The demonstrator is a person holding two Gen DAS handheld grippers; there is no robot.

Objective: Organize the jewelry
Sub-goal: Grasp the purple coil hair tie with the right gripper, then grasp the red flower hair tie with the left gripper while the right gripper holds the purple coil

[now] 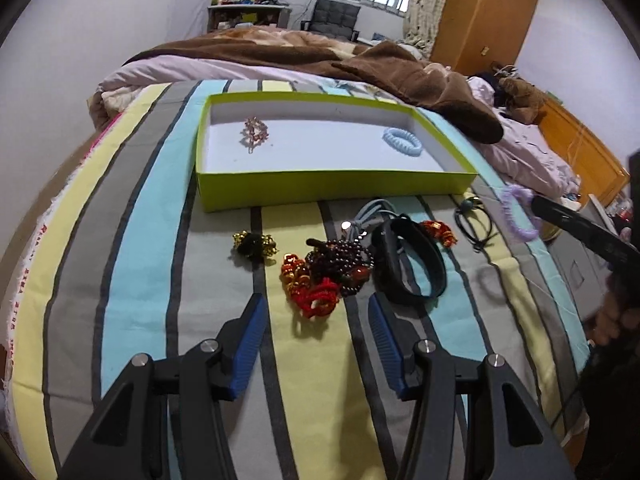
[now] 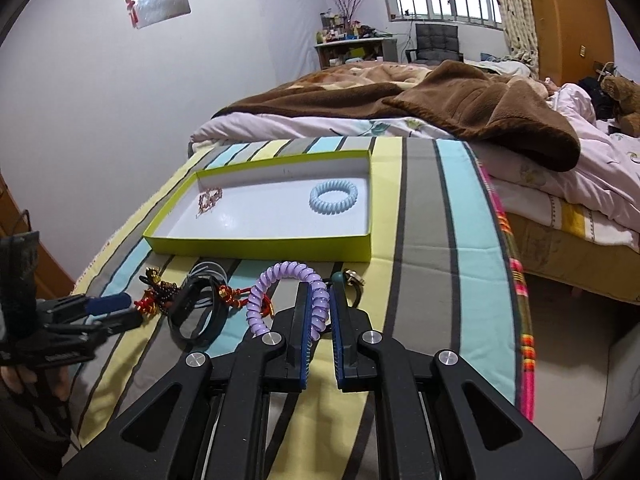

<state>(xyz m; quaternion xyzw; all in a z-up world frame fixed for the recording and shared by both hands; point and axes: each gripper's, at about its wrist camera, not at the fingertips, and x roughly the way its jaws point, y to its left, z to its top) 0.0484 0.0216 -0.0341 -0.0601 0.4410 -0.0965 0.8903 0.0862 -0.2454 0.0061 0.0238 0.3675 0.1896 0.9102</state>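
A lime-green box (image 1: 336, 190) (image 2: 260, 249) holds a pink bead bracelet (image 1: 254, 132) (image 2: 209, 201) at left and a light-blue coil hair tie (image 1: 402, 142) (image 2: 334, 196) at right. My right gripper (image 2: 320, 292) is shut on a purple coil hair tie (image 2: 280, 296) (image 1: 516, 216), held just above the striped cloth in front of the box. My left gripper (image 1: 316, 304) (image 2: 120, 308) is open and empty, over a heap of red cord and dark beads (image 1: 328, 276). A black band (image 1: 408, 260) (image 2: 196, 312) lies beside the heap.
A black-and-gold scrunchie (image 1: 254, 244), a red-gold charm (image 1: 438, 232) and black hair ties (image 1: 474, 220) lie on the striped cloth (image 1: 140, 240). A brown blanket (image 1: 360, 64) covers the bed behind the box. The cloth's right edge (image 2: 516, 280) drops to the floor.
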